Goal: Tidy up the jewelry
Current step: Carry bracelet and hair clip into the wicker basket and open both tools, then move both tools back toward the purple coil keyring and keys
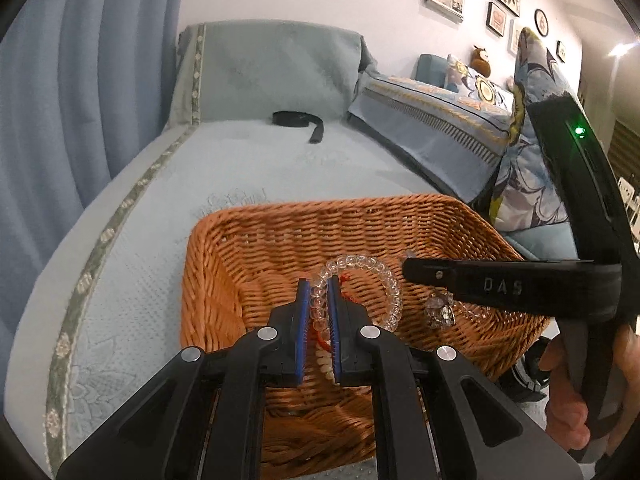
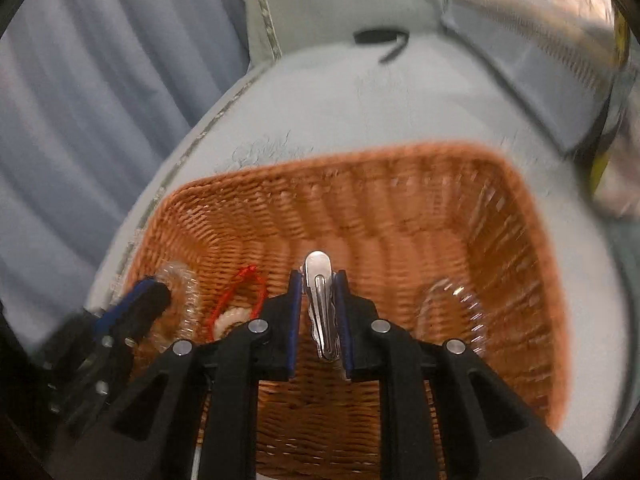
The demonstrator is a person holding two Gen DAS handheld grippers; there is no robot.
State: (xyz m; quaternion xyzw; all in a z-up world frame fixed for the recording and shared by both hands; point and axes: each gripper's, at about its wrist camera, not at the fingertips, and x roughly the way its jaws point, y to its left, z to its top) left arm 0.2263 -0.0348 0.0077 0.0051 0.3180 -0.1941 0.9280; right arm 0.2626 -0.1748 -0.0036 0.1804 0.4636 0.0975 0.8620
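Note:
An orange wicker basket [image 1: 248, 256] stands on a pale blue sofa seat; it also shows in the right wrist view [image 2: 400, 208]. My left gripper [image 1: 319, 286] is shut on a clear bead bracelet [image 1: 384, 276] over the basket's inside. A red cord with white beads [image 1: 325, 354] lies beneath it, and shows in the right wrist view [image 2: 236, 300]. My right gripper [image 2: 319, 280] is shut on a silver metal clip [image 2: 318, 280] above the basket. The right gripper reaches in from the right in the left wrist view [image 1: 408, 270], over a crystal piece [image 1: 440, 312]. Another clear bracelet [image 2: 460, 312] lies in the basket.
A black strap [image 1: 298, 120] lies at the back of the seat. Patterned cushions [image 1: 436, 128] lean along the right side. A blue curtain [image 1: 60, 100] hangs on the left. A hand [image 1: 576, 392] holds the right gripper's handle.

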